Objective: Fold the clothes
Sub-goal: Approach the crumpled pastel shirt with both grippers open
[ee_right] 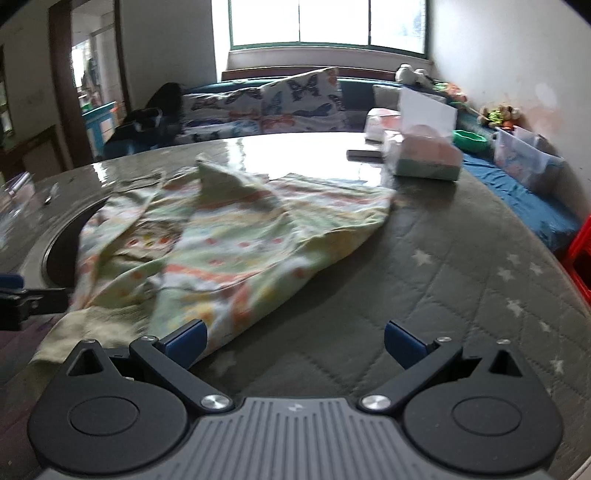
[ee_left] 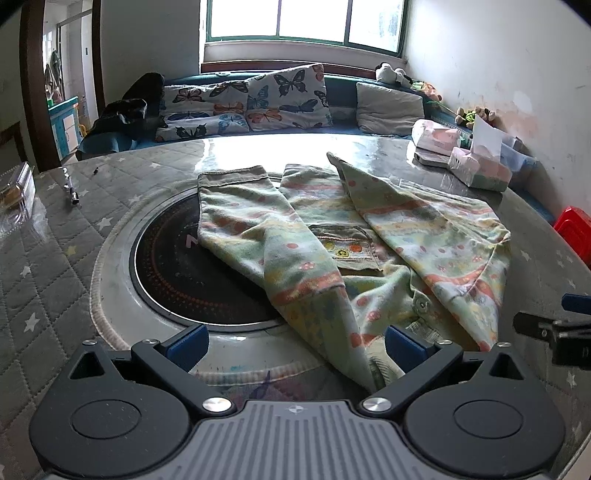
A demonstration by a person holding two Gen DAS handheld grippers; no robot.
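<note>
Patterned garment [ee_left: 354, 236] lies crumpled near table centre, partly over the dark round cooktop [ee_left: 192, 273] set in the tabletop. It's pale green w/ orange and yellow print; small pocket [ee_left: 345, 245] w/ embroidered bits shows mid-cloth. One sleeve w/ a plain cuff [ee_left: 232, 175] runs toward 11 o'clock in left wrist view; another flap peaks toward 12.

Left gripper [ee_left: 295, 345]: fingers spread wide, blue pads [ee_left: 186, 341] apart, nothing between them gripped. Near hem of the garment sits at 1 o'clock just beside its right pad, draping down toward the gripper body. Right gripper's tip pokes in at 3 o'clock.

Right gripper [ee_right: 293, 341]: fingers also wide, holding nothing. Its left pad [ee_right: 186, 339] is just beside the garment [ee_right: 229, 240] edge at 11 o'clock; can't tell if touching, view is blurred. Bare quilted star-print table cover [ee_right: 461, 280] lies btwn the pads and out to 2 o'clock.

Tissue box [ee_right: 424, 157] sits at the table's far side, approx 1 o'clock in right view. Butterfly cushions [ee_left: 258, 99] on the bench behind, 12 o'clock, under the window [ee_left: 306, 22].
</note>
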